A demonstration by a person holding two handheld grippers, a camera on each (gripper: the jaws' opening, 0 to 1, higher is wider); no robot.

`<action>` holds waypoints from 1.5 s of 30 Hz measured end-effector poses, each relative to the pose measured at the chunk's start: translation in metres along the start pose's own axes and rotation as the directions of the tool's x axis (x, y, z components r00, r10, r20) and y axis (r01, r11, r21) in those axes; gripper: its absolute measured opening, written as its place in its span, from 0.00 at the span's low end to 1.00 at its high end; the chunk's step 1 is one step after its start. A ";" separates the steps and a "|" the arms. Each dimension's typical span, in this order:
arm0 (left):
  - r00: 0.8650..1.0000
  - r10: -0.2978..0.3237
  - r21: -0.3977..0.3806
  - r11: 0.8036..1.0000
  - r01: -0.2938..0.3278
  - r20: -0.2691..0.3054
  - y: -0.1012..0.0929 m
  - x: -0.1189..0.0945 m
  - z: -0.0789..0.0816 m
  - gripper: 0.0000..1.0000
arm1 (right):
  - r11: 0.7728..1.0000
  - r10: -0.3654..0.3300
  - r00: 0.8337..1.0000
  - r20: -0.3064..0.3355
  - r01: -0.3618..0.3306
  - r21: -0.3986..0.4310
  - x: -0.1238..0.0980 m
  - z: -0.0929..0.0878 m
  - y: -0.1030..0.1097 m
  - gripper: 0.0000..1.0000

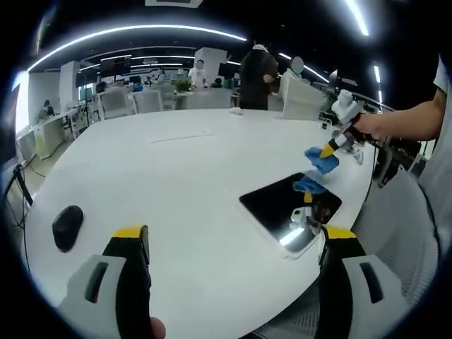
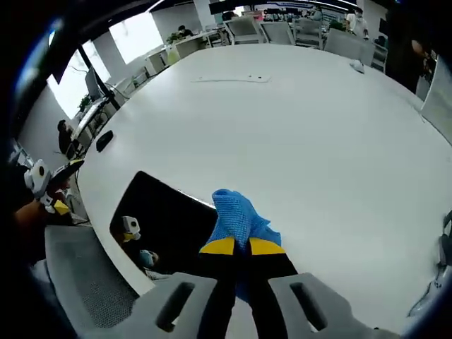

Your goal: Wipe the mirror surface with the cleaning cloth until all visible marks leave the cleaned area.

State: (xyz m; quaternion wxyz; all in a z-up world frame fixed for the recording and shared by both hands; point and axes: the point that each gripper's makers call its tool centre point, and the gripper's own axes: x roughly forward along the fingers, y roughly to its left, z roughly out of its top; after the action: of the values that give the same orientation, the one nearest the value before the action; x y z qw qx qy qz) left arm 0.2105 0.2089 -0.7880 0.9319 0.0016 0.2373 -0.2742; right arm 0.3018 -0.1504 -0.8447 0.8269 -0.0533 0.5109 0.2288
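A dark rectangular mirror [image 1: 286,205] lies flat near the white table's edge, also seen as the mirror [image 2: 166,219] in the right gripper view. My right gripper [image 2: 235,245] is shut on a blue cleaning cloth [image 2: 236,215], held just above the mirror's edge. From the left gripper view the right gripper [image 1: 329,150] hangs over the mirror's far end with the cloth [image 1: 322,161] bunched below it; the cloth's reflection shows in the glass. My left gripper [image 1: 233,236] stands open, its jaws wide apart over the table near the mirror, holding nothing.
A black computer mouse [image 1: 67,227] sits at the table's left edge. Grey mesh chairs [image 2: 88,282] stand beside the table. Several people and desks fill the office behind, with a person in black [image 1: 257,74] standing at the far side.
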 end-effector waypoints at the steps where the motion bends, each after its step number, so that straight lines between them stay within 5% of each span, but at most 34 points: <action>1: 1.000 -0.001 0.001 1.000 0.001 -0.002 -0.001 0.000 0.000 0.99 | 1.000 -0.013 1.000 -0.011 0.013 -0.003 0.006 -0.005 -0.004 0.00; 8: 1.000 0.000 0.011 1.000 0.000 0.007 -0.004 0.000 0.008 0.99 | 0.997 -0.074 0.997 -0.034 0.073 -0.025 0.029 -0.022 -0.017 0.02; 17: 1.000 0.017 0.013 1.000 -0.017 0.006 -0.002 -0.006 0.011 0.99 | 0.991 -0.097 0.995 -0.012 0.095 -0.097 0.031 -0.023 -0.014 0.06; 25: 1.000 0.002 0.007 1.000 -0.002 0.006 -0.009 -0.007 0.019 0.99 | 0.995 0.012 0.985 0.172 0.006 -0.101 -0.001 -0.003 -0.001 0.48; 28: 1.000 -0.004 0.010 1.000 0.004 0.012 -0.005 -0.007 0.021 0.99 | 0.994 0.054 0.960 0.274 -0.027 -0.102 -0.029 0.007 0.001 0.66; 31: 1.000 0.002 0.012 1.000 -0.002 0.020 -0.001 -0.006 0.023 0.99 | 0.993 0.106 0.914 0.392 -0.074 -0.096 -0.059 0.016 0.003 0.82; 32: 1.000 -0.005 0.014 1.000 0.004 0.019 -0.002 -0.006 0.023 0.99 | 0.990 0.126 0.906 0.405 -0.086 -0.114 -0.066 0.013 0.006 0.87; 33: 1.000 -0.014 0.024 1.000 0.013 0.019 -0.004 -0.006 0.020 0.99 | 0.984 0.165 0.880 0.445 -0.116 -0.136 -0.077 0.012 0.012 0.89; 35: 1.000 -0.024 0.023 0.999 0.023 0.008 -0.003 -0.006 0.012 0.99 | 0.976 0.208 0.886 0.413 -0.161 -0.147 -0.081 -0.008 0.015 0.90; 37: 1.000 -0.018 0.035 0.999 0.018 0.001 -0.002 -0.008 0.009 0.99 | 0.982 0.137 0.910 0.391 -0.072 -0.177 -0.077 -0.028 0.003 0.94; 39: 1.000 -0.010 0.029 1.000 0.009 0.010 0.002 -0.012 0.009 0.99 | 0.988 0.125 0.910 0.395 -0.076 -0.135 -0.078 -0.040 -0.001 0.97; 41: 1.000 0.002 0.085 0.996 -0.002 0.005 0.006 -0.015 0.007 0.99 | 0.995 0.088 0.884 0.459 -0.056 -0.082 -0.086 -0.045 -0.011 0.98; 42: 1.000 0.002 0.076 0.997 -0.002 -0.003 0.008 -0.016 0.004 0.99 | 0.995 0.083 0.894 0.441 -0.053 -0.080 -0.089 -0.056 -0.011 0.98; 45: 1.000 0.017 0.029 0.999 -0.017 -0.014 0.011 -0.020 0.003 0.99 | 0.993 0.079 0.889 0.450 -0.030 -0.114 -0.095 -0.068 -0.011 0.98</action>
State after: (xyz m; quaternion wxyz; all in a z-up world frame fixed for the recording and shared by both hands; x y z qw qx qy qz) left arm 0.2031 0.2281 -0.7775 0.9324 0.0192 0.2397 -0.2699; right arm 0.2151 -0.2126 -0.7960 0.9127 -0.0271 0.2924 0.2842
